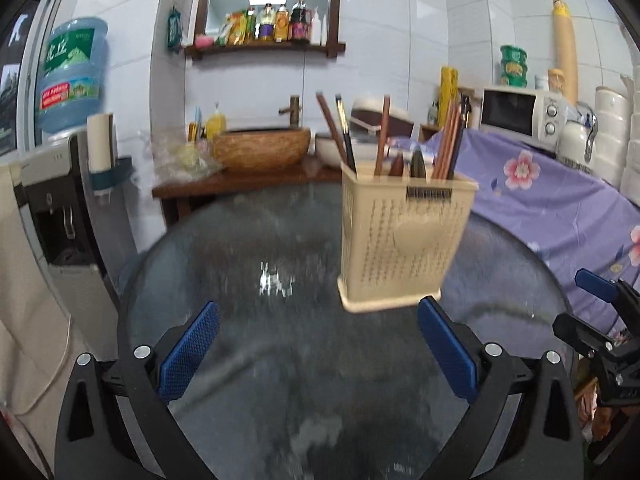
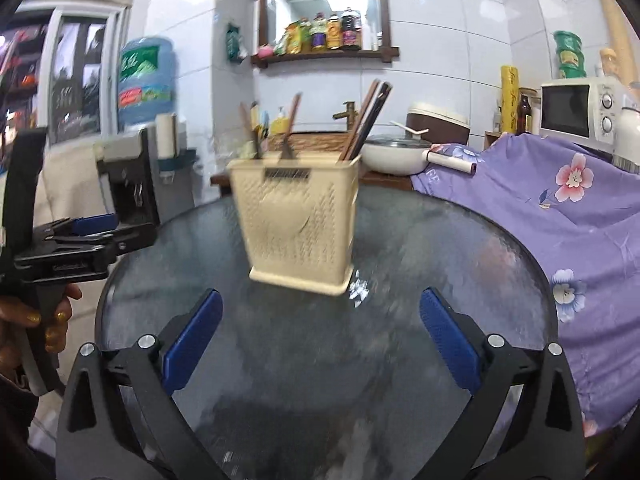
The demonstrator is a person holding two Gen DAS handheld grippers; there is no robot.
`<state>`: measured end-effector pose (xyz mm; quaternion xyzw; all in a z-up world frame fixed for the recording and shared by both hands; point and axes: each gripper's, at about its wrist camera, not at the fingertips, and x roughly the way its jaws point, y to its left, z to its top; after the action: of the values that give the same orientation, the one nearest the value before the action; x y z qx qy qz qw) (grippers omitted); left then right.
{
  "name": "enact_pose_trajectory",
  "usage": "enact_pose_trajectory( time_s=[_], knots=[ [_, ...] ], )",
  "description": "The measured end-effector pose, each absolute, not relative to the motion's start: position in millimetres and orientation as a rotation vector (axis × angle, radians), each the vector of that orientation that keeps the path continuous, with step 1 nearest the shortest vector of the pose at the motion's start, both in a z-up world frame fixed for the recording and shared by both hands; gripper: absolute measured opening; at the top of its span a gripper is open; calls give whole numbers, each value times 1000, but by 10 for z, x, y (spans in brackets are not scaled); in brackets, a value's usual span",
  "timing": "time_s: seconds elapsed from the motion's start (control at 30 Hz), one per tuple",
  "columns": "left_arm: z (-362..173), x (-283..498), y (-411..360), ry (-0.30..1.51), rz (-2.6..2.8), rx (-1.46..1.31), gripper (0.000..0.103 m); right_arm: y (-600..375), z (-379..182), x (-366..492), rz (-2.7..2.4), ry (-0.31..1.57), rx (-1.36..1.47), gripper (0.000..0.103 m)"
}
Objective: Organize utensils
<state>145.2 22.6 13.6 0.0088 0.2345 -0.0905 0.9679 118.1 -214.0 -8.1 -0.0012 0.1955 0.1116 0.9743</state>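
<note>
Cream utensil holder [image 1: 400, 240] stands upright on the glass tabletop [image 1: 248, 264], utensils inside. Left hand-held gripper [image 1: 318, 350] and right hand-held gripper [image 2: 320, 338] both gape wide, empty, short of it.

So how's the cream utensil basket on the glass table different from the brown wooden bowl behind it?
The utensil basket is tall, square-sided, pale cream and perforated; the wooden bowl is low, round, brown and solid-walled. The basket stands on the round glass table, while the bowl sits on the wooden counter behind, under a tap. The basket holds chopsticks standing upright; what is in the bowl cannot be seen. Both stand upright.
</note>
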Motion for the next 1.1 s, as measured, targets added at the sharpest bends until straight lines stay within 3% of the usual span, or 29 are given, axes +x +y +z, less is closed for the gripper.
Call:
enact_pose_trajectory(
  time_s=[0.43, 1.1],
  knots=[
    [-7, 562, 193, 421, -126, 17, 97, -1937, 34, 92, 227, 219, -26, 97],
    [56, 125, 201, 387, -135, 0, 97, -2051, 56, -125, 220, 217, 56, 97]
  ],
)
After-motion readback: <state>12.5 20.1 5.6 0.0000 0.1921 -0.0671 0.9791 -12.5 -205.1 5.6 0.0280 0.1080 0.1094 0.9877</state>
